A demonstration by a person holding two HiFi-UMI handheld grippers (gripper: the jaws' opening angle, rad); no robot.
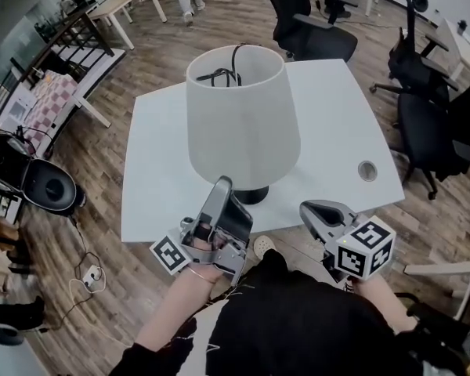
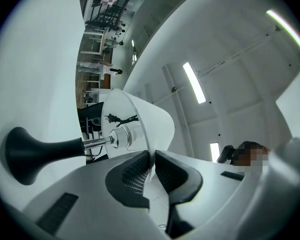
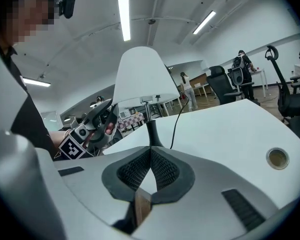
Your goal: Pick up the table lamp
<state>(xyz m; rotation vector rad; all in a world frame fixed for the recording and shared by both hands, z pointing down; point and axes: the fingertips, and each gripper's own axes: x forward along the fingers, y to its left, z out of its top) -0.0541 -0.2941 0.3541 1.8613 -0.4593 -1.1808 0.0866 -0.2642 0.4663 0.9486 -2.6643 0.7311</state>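
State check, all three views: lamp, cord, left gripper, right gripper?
table lamp: upright, base on the table, unlit.
power cord: unplugged, bundled inside the lampshade.
left gripper: shut on the lampshade's lower rim.
right gripper: shut, empty, clear of the lamp.
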